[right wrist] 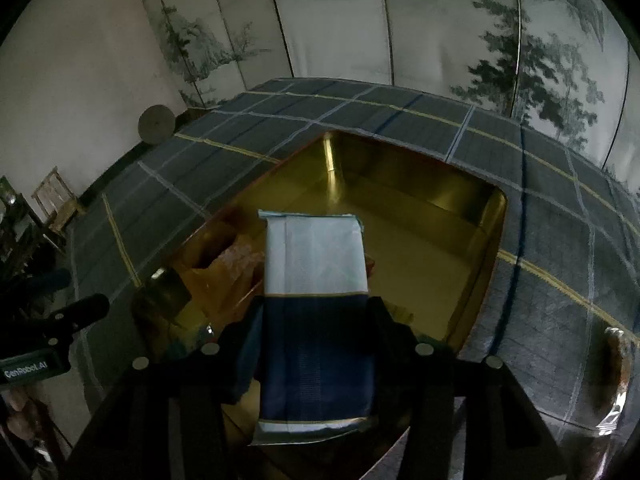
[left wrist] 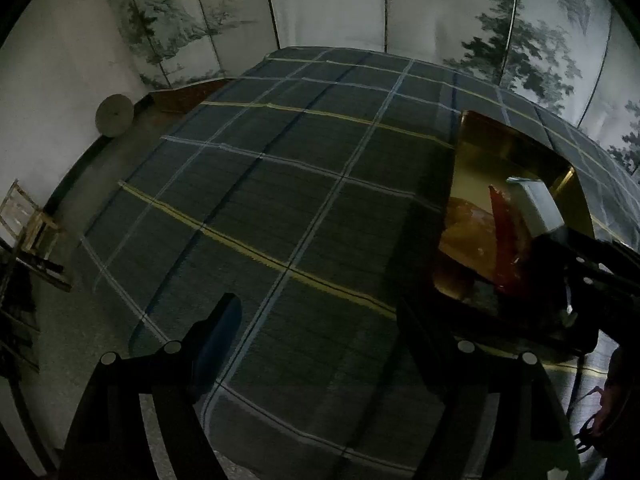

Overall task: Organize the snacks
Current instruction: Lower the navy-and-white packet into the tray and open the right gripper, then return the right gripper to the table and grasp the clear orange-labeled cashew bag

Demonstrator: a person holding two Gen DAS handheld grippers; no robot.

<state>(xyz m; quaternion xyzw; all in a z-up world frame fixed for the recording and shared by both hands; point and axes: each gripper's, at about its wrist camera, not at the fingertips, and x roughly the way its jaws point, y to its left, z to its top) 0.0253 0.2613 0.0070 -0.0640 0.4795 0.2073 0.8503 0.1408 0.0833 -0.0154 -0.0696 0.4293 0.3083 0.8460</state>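
The flat rectangular snack packet, pale blue at the far end and navy near the tongs with thin gold stripes (right wrist: 316, 300), hangs over the open gold-lined metal tin (right wrist: 460, 216), gripped across its navy half by the right tongs (right wrist: 316, 336), whose dark fingers press on both its sides. It points down into the tin, its pale end above the gold floor. Just beside it, on the tin's left side, lies a crinkly orange translucent wrapper (right wrist: 224, 268); from the left wrist view a red packet (left wrist: 505, 236) also stands in there.

Risk now: the packet is smooth and glossy, a film wrap that can slide out of the pads if the grip slackens too high, and then land tilted on the orange wrapper instead of flat. Its leading edge could also catch the tin's wall.

The tin's inside is polished, reflective, with rounded corners. It sits on a woven dark grey plaid cloth with pale blue and yellow lines (left wrist: 280, 200) covering the tabletop. The left tongs (left wrist: 320, 340) stand wide, nothing between them, over the cloth, well apart from the tin. A shiny silver-foil bag (right wrist: 616, 380) lies at the right edge.
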